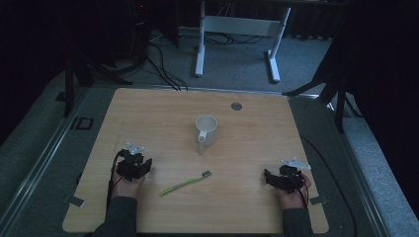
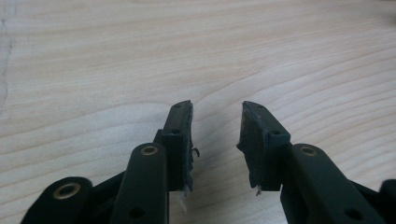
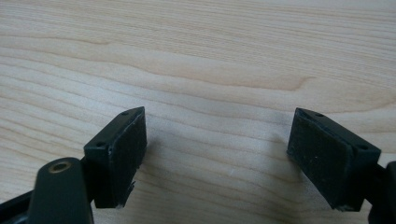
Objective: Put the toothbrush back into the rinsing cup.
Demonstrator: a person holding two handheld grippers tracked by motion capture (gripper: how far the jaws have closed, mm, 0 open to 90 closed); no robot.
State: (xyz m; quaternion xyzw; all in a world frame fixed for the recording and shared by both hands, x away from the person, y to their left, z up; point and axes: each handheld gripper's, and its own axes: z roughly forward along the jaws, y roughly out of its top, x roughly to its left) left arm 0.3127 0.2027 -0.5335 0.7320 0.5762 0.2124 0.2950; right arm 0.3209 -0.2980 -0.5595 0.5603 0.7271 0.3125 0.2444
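Note:
A white mug (image 1: 206,131) stands upright near the middle of the wooden table (image 1: 148,113), its handle toward the person. A green toothbrush (image 1: 185,183) lies flat in front of it, bristle head to the right. My left gripper (image 1: 144,167) rests low on the table at the left, left of the toothbrush. In the left gripper view its jaws (image 2: 216,122) stand apart over bare wood, holding nothing. My right gripper (image 1: 267,176) rests at the right, well clear of the toothbrush. Its jaws (image 3: 217,135) are wide apart over bare wood.
A small grey round disc (image 1: 236,105) is set into the table near its far edge. Beyond the table stand a white desk frame (image 1: 237,34) and cables (image 1: 163,69) on the grey floor. Dark stands flank both far corners.

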